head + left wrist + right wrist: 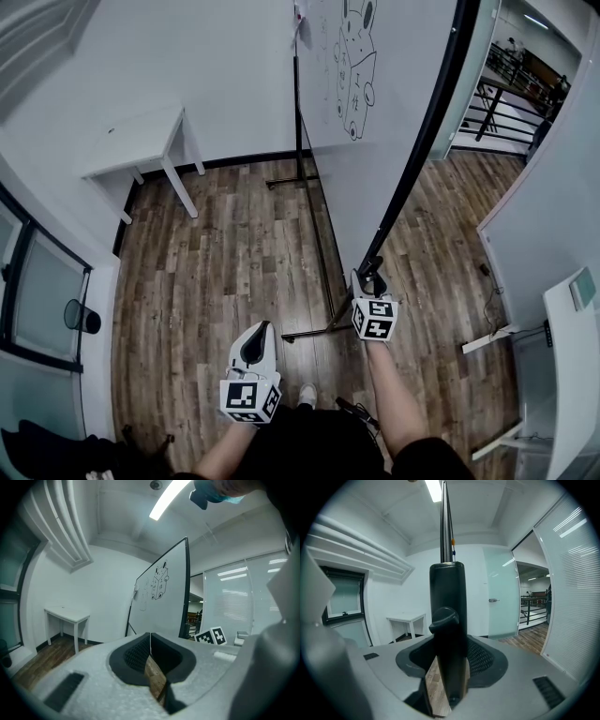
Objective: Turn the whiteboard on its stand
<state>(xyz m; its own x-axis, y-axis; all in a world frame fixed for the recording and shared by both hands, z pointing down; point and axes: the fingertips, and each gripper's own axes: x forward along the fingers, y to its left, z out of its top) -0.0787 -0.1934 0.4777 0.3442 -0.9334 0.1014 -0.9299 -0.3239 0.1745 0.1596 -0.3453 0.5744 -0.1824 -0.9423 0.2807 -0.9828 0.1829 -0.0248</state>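
Observation:
The whiteboard (375, 122) stands on a black wheeled stand (314, 330) and bears a cartoon drawing (356, 66). It runs away from me, with its black frame edge towards me. My right gripper (371, 281) is shut on that frame's near upright, low down. In the right gripper view the black upright (448, 597) and its knob (444, 619) sit between the jaws (449, 648). My left gripper (255, 345) hangs left of the stand, apart from it, shut and holding nothing. Its pads meet (150, 641), and it looks towards the whiteboard (164, 597).
A small white table (141, 141) stands against the far left wall. A frosted glass door (501, 597) and a black railing (506, 94) lie beyond the board. A white desk (572, 375) is at the right. Windows line the left wall. Wooden floor (225, 272) lies between.

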